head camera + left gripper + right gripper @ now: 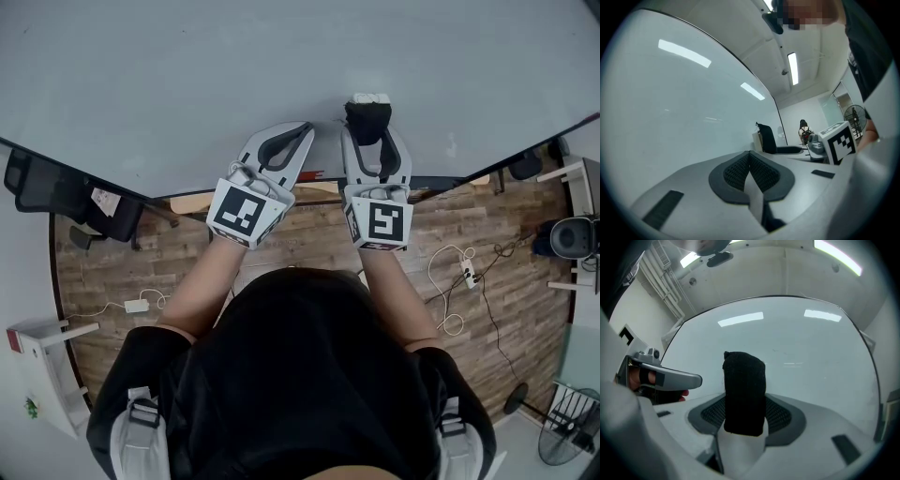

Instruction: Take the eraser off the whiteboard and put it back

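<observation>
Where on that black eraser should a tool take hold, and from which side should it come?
Grip the eraser across its narrow width, pads on its two long sides, coming straight at the whiteboard. It is a narrow upright block, and the right tool holds it that way now.

Head cam's up top, looking steeply down over the left gripper [302, 133] and right gripper [369, 131] onto the whiteboard [281, 66] near its bottom edge. Each gripper cam sits right behind its jaws, facing the board close up, and each catches the other gripper too.
</observation>
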Tool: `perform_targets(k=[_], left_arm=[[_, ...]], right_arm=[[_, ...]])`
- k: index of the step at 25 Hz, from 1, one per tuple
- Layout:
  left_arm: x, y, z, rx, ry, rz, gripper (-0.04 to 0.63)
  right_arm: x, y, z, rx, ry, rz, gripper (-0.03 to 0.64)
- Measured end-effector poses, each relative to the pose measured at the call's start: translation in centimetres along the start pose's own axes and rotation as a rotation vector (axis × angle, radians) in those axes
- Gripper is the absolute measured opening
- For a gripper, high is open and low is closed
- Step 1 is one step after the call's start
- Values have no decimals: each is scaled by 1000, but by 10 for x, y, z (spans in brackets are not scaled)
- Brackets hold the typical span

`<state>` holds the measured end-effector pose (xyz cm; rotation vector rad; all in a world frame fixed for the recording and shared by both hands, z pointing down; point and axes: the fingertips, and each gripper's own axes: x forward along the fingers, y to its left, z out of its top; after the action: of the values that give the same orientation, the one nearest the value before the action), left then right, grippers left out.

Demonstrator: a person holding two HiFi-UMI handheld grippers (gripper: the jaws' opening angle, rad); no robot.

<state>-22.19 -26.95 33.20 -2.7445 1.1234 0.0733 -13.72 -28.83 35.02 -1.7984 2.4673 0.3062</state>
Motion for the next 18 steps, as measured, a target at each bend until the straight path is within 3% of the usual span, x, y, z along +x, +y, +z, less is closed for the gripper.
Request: perform_targets(k=[18], left_arm=[[6,-1,-5,-17,2,-20,-5]], right_arm=[[7,-1,-4,6,4,-29,225]])
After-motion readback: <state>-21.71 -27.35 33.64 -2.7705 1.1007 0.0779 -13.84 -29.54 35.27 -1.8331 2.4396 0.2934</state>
